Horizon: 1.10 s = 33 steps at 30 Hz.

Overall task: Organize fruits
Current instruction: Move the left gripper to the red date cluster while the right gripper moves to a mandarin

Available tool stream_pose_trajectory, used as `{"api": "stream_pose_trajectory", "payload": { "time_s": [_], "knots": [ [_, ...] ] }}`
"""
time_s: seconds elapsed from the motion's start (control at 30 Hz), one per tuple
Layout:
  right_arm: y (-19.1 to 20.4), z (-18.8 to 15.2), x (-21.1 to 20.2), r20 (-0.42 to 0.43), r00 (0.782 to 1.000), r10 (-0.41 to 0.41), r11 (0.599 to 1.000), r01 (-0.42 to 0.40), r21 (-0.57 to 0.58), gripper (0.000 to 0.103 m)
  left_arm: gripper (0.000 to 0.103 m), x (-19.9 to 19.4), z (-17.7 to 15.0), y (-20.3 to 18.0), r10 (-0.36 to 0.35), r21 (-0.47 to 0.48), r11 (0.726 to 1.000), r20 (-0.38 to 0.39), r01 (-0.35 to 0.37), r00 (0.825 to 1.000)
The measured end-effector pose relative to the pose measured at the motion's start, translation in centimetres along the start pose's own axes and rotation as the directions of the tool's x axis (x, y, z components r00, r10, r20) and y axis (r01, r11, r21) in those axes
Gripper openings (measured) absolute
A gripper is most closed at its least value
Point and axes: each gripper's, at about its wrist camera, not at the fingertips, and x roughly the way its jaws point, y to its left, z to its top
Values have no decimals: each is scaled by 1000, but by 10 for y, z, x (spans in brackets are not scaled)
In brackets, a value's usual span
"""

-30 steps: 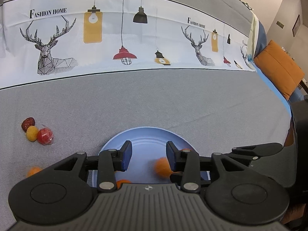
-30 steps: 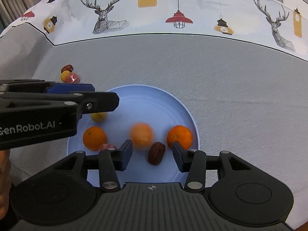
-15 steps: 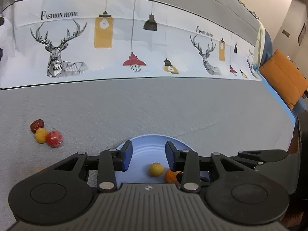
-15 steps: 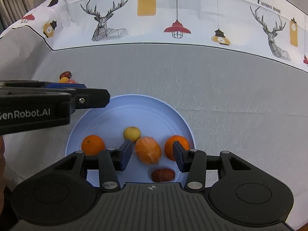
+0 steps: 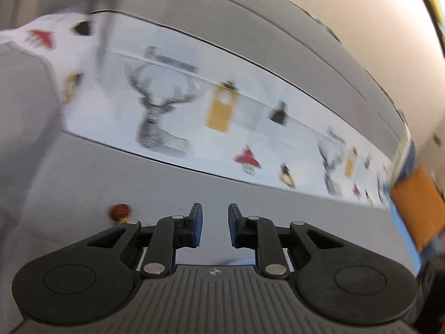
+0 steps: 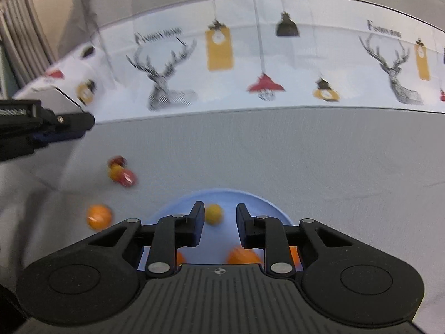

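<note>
**Fruit, plate and surroundings: both wrist views**

Blue plate (image 6: 251, 199): lower centre of the right wrist view, on the grey cloth, its near part hidden behind the gripper body. On it: one small yellow fruit (image 6: 213, 213) near the far rim, seen between the fingers; one orange (image 6: 242, 255) at the near edge, partly hidden; further orange patches at either side, too covered to identify.

Loose fruit, left of the plate on the cloth: one orange (image 6: 99, 216), blurred; a touching cluster of dark red, yellow and red pieces (image 6: 121, 172) further up the frame.

Right gripper (image 6: 219, 224): jaws apart, holding nothing, poised over the plate.

Left gripper (image 5: 214, 225): jaws apart, empty, blue pads (image 5: 196, 224) facing each other; its view is heavily blurred. A red fruit (image 5: 120, 211) shows at its left. The same gripper enters the right wrist view at the left edge.

Surface: grey tablecloth (image 6: 306, 161) with a white printed band (image 6: 250, 55) of deer heads, hanging lamps and lettering.

Room: beige wall (image 5: 333, 5) at upper right; orange cushion (image 5: 417, 203) at right edge; curtain (image 6: 19, 33) at upper left of the right wrist view.
</note>
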Motion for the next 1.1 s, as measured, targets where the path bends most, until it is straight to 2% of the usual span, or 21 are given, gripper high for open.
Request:
{"api": "stream_pose_trajectory", "payload": {
  "time_s": [0.1,0.2,0.33,0.37,0.4,0.43,0.57,0.7,0.93,1.1],
  "knots": [
    [11,3,0,14,998,64,998,-64,5,27,22,3,16,17,64,-34,997,-45,-65,997],
    [27,5,2,16,991,130,992,-130,-5,27,22,16,31,37,148,-35,988,-115,-153,982],
    [51,3,9,-9,979,206,978,-206,-44,27,22,26,35,69,147,-82,985,-66,-153,987],
    [57,2,10,-14,976,216,975,-217,-55,27,22,31,31,75,170,-70,982,-83,-176,982],
    [62,1,12,-21,974,226,972,-227,-67,27,22,38,28,82,218,-59,972,-134,-228,967],
    [68,-1,15,-30,971,239,968,-241,-77,27,22,39,26,87,244,-65,965,-152,-256,958],
    [84,-6,29,-67,957,281,953,-286,-100,28,22,46,27,97,203,-117,968,-166,-224,965],
    [98,-14,48,-104,956,276,953,-286,-97,47,22,51,24,90,169,-87,979,-179,-187,969],
    [118,-11,75,-126,948,292,948,-304,-93,54,22,65,20,94,183,-79,976,-222,-204,958],
    [132,-9,99,-175,943,283,947,-303,-107,55,22,80,23,102,178,-78,976,-240,-201,954]
  ]
}}
